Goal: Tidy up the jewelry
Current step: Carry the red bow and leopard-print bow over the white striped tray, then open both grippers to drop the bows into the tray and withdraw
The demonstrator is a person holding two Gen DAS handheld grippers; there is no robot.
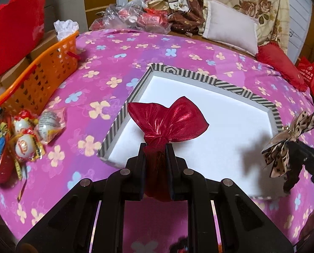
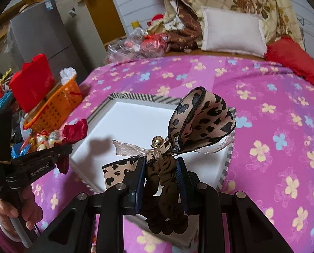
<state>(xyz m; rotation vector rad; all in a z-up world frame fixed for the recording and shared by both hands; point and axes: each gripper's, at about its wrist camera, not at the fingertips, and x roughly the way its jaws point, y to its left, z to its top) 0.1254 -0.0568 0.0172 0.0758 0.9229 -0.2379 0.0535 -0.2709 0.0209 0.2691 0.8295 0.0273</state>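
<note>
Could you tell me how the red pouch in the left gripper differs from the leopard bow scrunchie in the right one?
The red pouch is plain shiny mesh; the bow scrunchie is spotted tan ribbon with a gold bead. The pouch is tied shut; the scrunchie hangs looped. Both are pinched, above the striped tray.

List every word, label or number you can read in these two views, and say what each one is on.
"GenRobot.AI": white print on the side of the left claw, seen in the right wrist view.
Red bag: light print, too blurred to read.
Wrapped sweets: print on the wrappers, too small to read.
Fridge: blue sticker, unreadable.
Red box: faint mark, unreadable.
</note>
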